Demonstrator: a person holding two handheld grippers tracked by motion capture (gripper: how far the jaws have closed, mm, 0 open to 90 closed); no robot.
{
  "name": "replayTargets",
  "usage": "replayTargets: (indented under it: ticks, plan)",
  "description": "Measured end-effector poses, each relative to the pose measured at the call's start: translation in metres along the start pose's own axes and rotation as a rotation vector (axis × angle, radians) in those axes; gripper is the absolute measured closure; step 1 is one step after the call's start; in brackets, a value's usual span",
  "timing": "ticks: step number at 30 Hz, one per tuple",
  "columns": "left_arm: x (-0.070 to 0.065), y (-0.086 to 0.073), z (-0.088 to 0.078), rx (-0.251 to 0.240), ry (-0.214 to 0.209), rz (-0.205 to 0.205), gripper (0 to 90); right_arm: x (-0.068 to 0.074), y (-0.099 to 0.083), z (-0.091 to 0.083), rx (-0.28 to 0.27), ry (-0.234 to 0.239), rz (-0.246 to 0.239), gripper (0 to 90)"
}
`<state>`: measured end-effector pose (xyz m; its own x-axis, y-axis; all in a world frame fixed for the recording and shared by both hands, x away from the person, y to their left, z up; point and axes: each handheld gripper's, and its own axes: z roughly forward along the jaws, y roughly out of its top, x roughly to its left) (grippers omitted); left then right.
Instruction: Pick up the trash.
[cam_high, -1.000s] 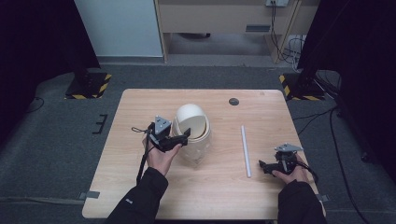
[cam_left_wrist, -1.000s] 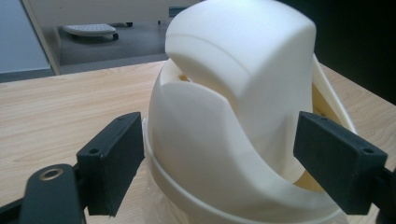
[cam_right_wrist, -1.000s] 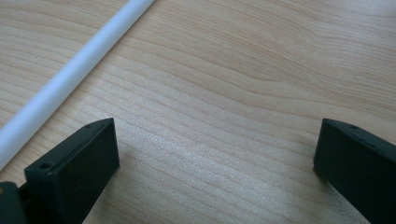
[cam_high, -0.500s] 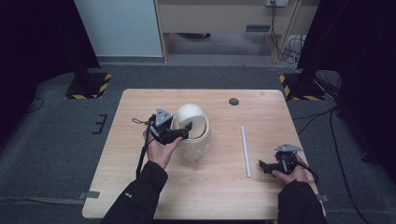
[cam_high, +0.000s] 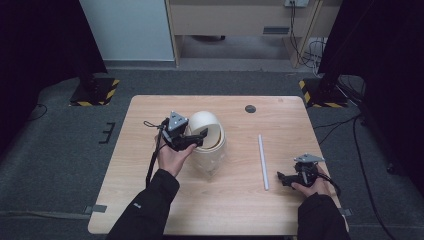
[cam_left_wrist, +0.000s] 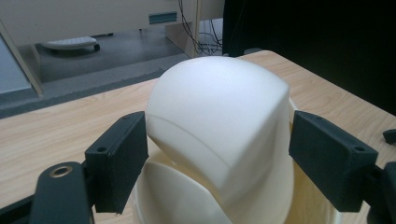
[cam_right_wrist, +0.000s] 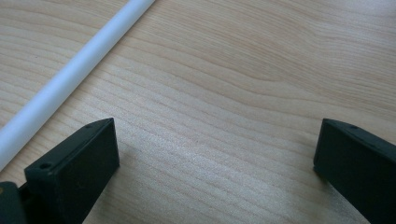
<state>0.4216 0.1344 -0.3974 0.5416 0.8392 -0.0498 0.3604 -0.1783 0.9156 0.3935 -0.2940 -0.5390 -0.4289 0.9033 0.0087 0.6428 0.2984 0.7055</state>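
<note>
My left gripper (cam_left_wrist: 217, 154) straddles a cream domed lid (cam_left_wrist: 217, 135), tilted in its matching round bin (cam_high: 210, 155) mid-surface, jaws spread just beside it. My right gripper (cam_right_wrist: 215, 172) rests wide open near a white rod (cam_right_wrist: 74, 70).

Dim, soft overhead light; surroundings dark, faint shadows, close views slightly blurred.
</note>
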Motion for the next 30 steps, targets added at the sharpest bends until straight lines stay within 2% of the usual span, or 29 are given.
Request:
replayTargets:
  ticks: [14,17,19,20,22,25,26,27,28,29,30]
  plan:
    - [-0.007,0.002,-0.015,-0.023,-0.028,0.014,20.3,0.000,0.000,0.000,0.000,0.000,-0.001,0.6]
    - [-0.005,0.002,-0.023,-0.037,-0.027,0.009,20.1,0.000,0.000,0.000,0.001,0.003,-0.001,0.8]
    - [0.000,-0.001,-0.037,-0.050,-0.021,0.009,19.8,0.000,0.000,0.000,0.001,0.006,-0.006,0.7]
    - [0.000,-0.001,-0.037,-0.050,-0.021,0.009,19.7,0.000,0.000,0.000,0.001,0.006,-0.006,0.7]
    - [0.008,-0.008,-0.053,-0.056,-0.009,0.008,19.4,0.001,0.000,-0.001,0.001,0.004,-0.001,1.0]
    - [0.018,-0.019,-0.067,-0.049,0.012,-0.007,18.8,0.001,0.000,-0.002,0.003,-0.003,0.006,4.1]
    - [0.018,-0.019,-0.067,-0.049,0.012,-0.007,18.5,0.001,0.000,-0.002,0.003,-0.003,0.006,4.1]
    - [0.025,-0.029,-0.076,-0.033,0.029,-0.016,18.2,-0.001,0.002,-0.004,0.011,-0.017,0.015,11.4]
    - [0.028,-0.036,-0.080,-0.025,0.035,-0.025,17.7,-0.001,0.003,-0.005,0.015,-0.020,0.025,14.4]
    - [0.028,-0.036,-0.080,-0.025,0.035,-0.025,17.2,-0.001,0.003,-0.005,0.015,-0.020,0.025,14.4]
    - [0.033,-0.046,-0.085,0.003,0.036,-0.030,16.7,-0.002,0.004,-0.007,0.026,-0.031,0.027,18.8]
